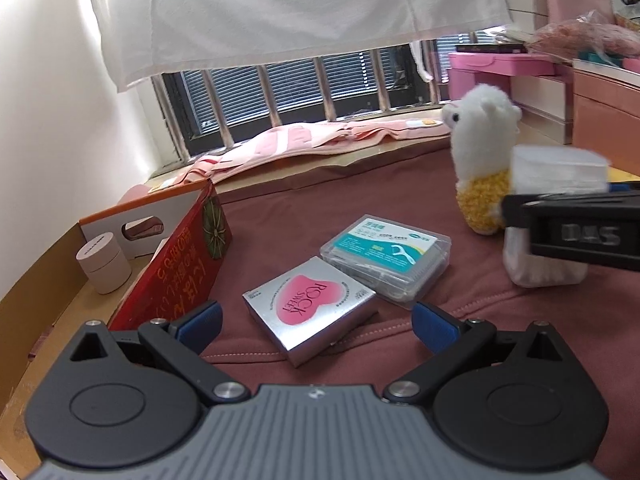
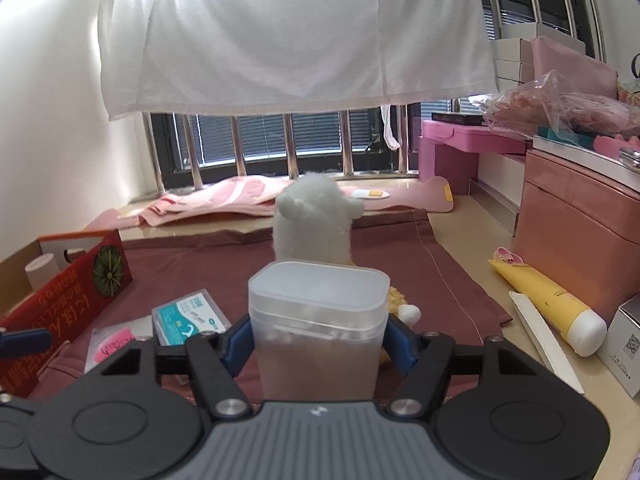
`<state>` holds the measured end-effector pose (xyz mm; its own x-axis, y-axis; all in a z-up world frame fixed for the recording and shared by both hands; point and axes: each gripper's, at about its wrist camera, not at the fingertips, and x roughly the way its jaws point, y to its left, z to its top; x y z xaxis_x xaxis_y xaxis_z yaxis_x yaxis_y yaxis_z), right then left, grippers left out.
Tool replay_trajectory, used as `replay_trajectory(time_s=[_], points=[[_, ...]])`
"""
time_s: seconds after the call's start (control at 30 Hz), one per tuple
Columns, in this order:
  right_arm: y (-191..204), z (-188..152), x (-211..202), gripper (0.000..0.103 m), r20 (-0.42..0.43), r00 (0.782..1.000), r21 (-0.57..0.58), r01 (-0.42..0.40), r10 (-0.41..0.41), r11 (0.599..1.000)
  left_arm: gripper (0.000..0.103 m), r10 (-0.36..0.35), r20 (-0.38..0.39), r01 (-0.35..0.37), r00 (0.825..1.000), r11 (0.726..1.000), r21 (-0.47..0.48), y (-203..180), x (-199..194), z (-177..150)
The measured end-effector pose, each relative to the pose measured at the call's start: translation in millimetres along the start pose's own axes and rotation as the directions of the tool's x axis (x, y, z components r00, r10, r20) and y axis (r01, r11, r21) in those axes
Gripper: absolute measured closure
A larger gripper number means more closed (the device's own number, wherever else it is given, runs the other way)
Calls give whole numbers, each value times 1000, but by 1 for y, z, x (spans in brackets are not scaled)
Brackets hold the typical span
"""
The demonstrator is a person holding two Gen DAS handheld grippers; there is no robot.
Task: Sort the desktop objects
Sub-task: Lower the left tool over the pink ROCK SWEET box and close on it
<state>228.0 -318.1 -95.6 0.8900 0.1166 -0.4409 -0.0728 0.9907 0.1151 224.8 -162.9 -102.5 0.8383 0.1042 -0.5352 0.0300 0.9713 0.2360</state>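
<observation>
Gripping a clear tub (image 2: 318, 320) at centre frame, the right gripper (image 2: 318, 346) clasps its sides for carrying; the left gripper (image 1: 316, 326) waits spread wide above a silver box (image 1: 310, 310), lower centre.

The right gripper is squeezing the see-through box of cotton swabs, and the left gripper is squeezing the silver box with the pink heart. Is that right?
Not quite. The right gripper does squeeze the see-through box of cotton swabs. But the left gripper is open and holds nothing: in the left wrist view, the silver box with the pink heart lies on the dark red cloth between its fingers, untouched.
</observation>
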Motion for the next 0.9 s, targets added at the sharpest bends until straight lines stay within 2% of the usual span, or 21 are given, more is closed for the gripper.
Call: replay_trajectory(time_s=[0.23, 0.47, 0.57, 0.73, 0.77, 0.9], points=[[-7, 0, -26, 36, 48, 999, 41, -15, 13, 999, 0, 33, -33, -35, 999, 997, -69, 1, 13, 8], [-11, -1, -51, 36, 81, 997, 76, -21, 15, 997, 0, 3, -57, -14, 998, 980, -196, 12, 16, 7], [-13, -2, -61, 36, 96, 995, 90, -24, 15, 996, 0, 29, -56, -40, 998, 977, -211, 13, 16, 6], [-16, -3, -56, 36, 77, 997, 103, -23, 15, 994, 1, 53, -72, -68, 996, 972, -223, 14, 21, 6], [-16, -3, -55, 36, 74, 997, 106, -22, 14, 994, 5, 47, -76, -64, 996, 972, -227, 14, 23, 5], [-18, -4, -50, 36, 58, 998, 116, -20, 14, 993, 6, 40, -76, -57, 996, 968, -244, 15, 27, 3]])
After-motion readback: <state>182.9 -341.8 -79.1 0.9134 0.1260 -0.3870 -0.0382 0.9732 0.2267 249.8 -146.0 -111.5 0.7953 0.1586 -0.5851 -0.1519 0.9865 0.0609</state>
